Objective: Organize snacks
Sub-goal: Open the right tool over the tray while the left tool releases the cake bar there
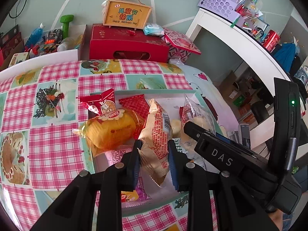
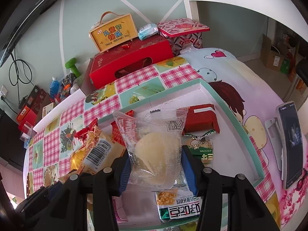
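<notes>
Crowding the tray [image 2: 229, 105]: snack packets [image 1: 113, 130]

A shallow white box with a mint-green rim [image 2: 233, 113] lies on the checked cloth. Inside it are several snacks: an orange cake packet [image 1: 109, 130] at the left, a beige packet with red print [image 1: 156, 134] standing tilted, a clear packet with a pale pastry [image 2: 156, 150] lifted in the middle, and a red packet [image 2: 201, 120] at the far right.
</notes>
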### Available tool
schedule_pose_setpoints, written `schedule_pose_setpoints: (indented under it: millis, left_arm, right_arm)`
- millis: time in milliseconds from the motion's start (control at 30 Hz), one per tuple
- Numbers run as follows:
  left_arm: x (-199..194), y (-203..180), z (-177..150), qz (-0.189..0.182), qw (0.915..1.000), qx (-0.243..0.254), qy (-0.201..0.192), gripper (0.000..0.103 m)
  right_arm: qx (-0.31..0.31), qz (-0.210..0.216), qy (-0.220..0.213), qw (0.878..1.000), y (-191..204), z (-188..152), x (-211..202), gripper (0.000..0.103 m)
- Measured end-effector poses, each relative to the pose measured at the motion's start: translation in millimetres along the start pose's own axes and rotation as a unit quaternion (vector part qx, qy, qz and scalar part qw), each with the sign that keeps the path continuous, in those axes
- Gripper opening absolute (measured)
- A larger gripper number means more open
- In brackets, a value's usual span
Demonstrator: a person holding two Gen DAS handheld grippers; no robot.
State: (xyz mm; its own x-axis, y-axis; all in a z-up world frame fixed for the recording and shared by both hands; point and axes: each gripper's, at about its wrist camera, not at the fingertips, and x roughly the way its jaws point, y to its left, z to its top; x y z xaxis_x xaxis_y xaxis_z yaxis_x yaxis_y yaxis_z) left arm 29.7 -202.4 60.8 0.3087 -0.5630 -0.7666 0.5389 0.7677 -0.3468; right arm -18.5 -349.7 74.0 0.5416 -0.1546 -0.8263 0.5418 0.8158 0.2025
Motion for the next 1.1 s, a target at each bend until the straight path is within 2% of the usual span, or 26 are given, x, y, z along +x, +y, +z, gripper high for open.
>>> schedule_pose_setpoints:
  millis: [200,333,533,567,633,733,833,900,1100]
  left_arm:
    - [-3,-1,-3,0.007,1.0,-0.001,0.005,0.032]
    - [-13,3,-2,0.012,0.9999,-0.009,-0.004,0.043]
    - [-29,21,-3,0.03,0.9986,-0.039,-0.017,0.044]
    - [-32,25,-4,0.038,0.9981,-0.044,-0.021,0.046]
    - [-38,32,-5,0.073,0.9957,-0.05,-0.028,0.06]
    - [-43,46,-7,0.138,0.9881,-0.058,-0.037,0.064]
    - [-43,64,-11,0.196,0.9776,-0.072,-0.03,0.073]
    - [-42,75,-15,0.214,0.9733,-0.08,-0.024,0.076]
    - [-37,104,-30,0.227,0.9667,-0.118,0.001,0.082]
  right_arm:
    - [-0.003,0.006,0.003,1.0,-2,-1,1,0.052]
    - [-0.006,0.008,0.004,1.0,-2,-1,1,0.052]
    - [-0.007,0.007,0.006,1.0,-1,-2,1,0.053]
    - [-0.008,0.007,0.007,1.0,-1,-2,1,0.054]
    - [-0.012,0.003,0.008,1.0,0,-2,2,0.054]
    - [-0.014,-0.001,0.009,1.0,1,-3,3,0.055]
    - [-0.013,-0.001,0.018,1.0,1,-3,7,0.064]
    - [-0.015,-0.004,0.022,1.0,1,-4,9,0.069]
    - [-0.028,-0.014,0.026,0.999,4,-6,15,0.088]
